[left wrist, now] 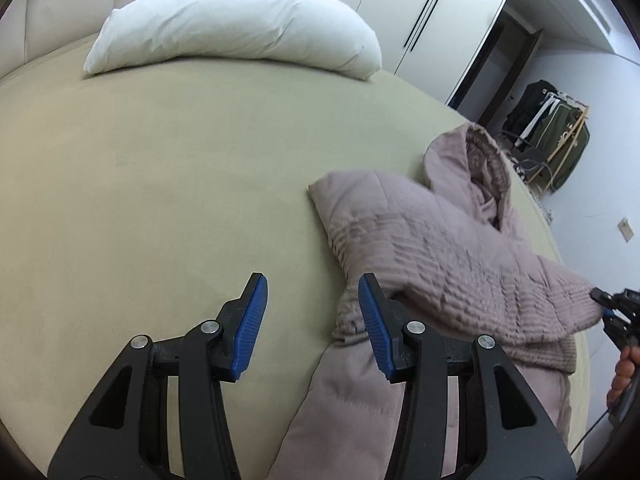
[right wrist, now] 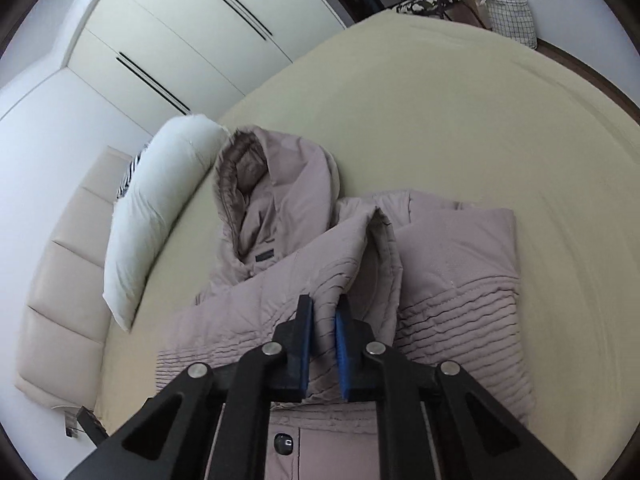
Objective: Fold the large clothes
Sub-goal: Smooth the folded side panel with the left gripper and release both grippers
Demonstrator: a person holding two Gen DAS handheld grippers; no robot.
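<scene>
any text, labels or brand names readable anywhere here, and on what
No text can be read in either view.
Small dark label inside the neck of the pink hooded puffer coat, below the hood: too small and blurred to read.
Nothing legible on the claws, wardrobe doors or pillow.

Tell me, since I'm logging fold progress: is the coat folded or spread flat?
Partly folded. The coat has both sleeves laid across its front, the hood still out flat; right tongs pinch one sleeve.
</scene>
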